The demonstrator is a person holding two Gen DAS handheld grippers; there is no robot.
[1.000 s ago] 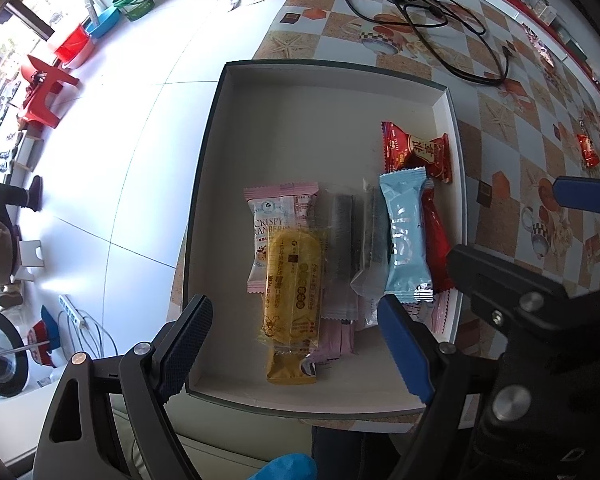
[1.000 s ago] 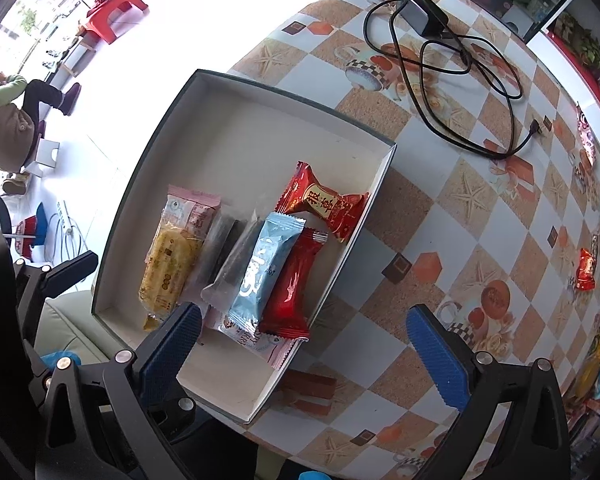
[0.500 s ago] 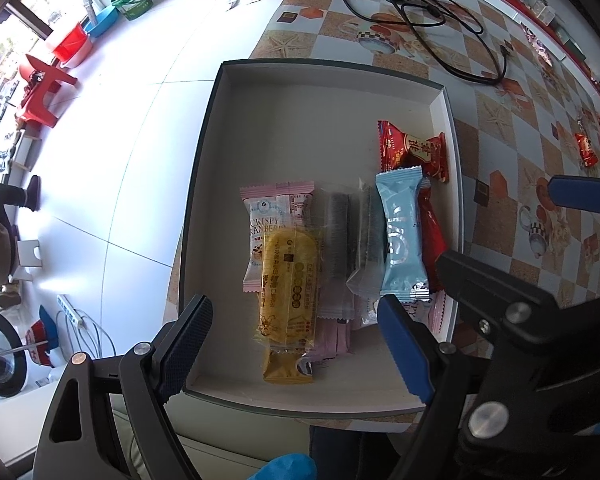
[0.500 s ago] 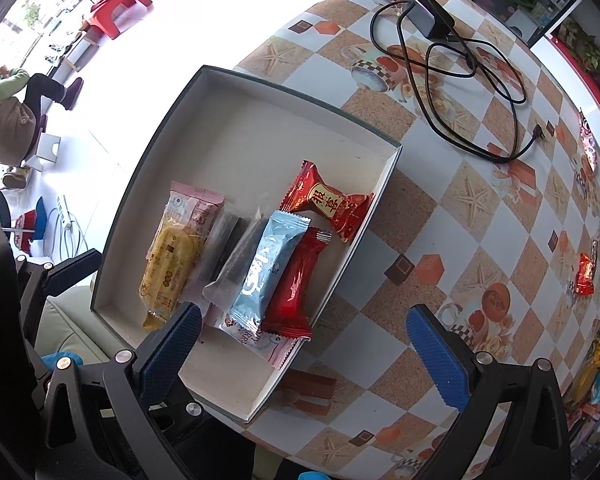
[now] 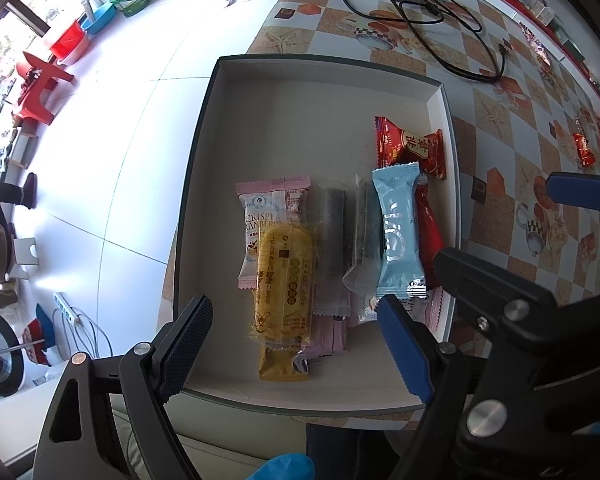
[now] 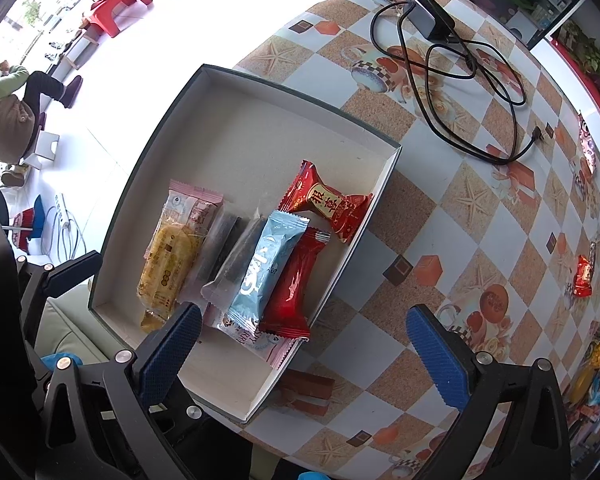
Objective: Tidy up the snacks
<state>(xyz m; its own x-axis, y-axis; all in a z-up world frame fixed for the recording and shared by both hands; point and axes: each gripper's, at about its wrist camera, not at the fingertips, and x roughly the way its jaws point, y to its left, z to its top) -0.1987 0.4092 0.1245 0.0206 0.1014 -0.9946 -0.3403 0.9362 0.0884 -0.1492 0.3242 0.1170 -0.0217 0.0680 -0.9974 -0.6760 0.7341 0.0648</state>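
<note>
A shallow white box (image 5: 284, 120) (image 6: 240, 128) lies at the table's corner. Inside it lie a yellow snack pack (image 5: 286, 280) (image 6: 168, 264) on a pink pack (image 5: 268, 208), two clear packs with dark bars (image 5: 334, 232), a light blue pack (image 5: 398, 236) (image 6: 266, 268), a plain red pack (image 6: 294, 288) and a red candy pack with gold print (image 5: 414, 148) (image 6: 328, 200). My left gripper (image 5: 296, 348) is open and empty above the box's near end. My right gripper (image 6: 300, 356) is open and empty above the box's near right corner.
A black charger with a coiled cable (image 6: 448, 56) (image 5: 420, 4) lies on the patterned tablecloth beyond the box. A small red snack (image 6: 583, 276) (image 5: 583, 150) lies far right on the table. More packets (image 6: 596, 376) sit at the right edge. The floor drops off left of the box.
Both grippers have drifted slightly; the box sits a little lower and closer in the right wrist view. Nothing was taken or let go.
</note>
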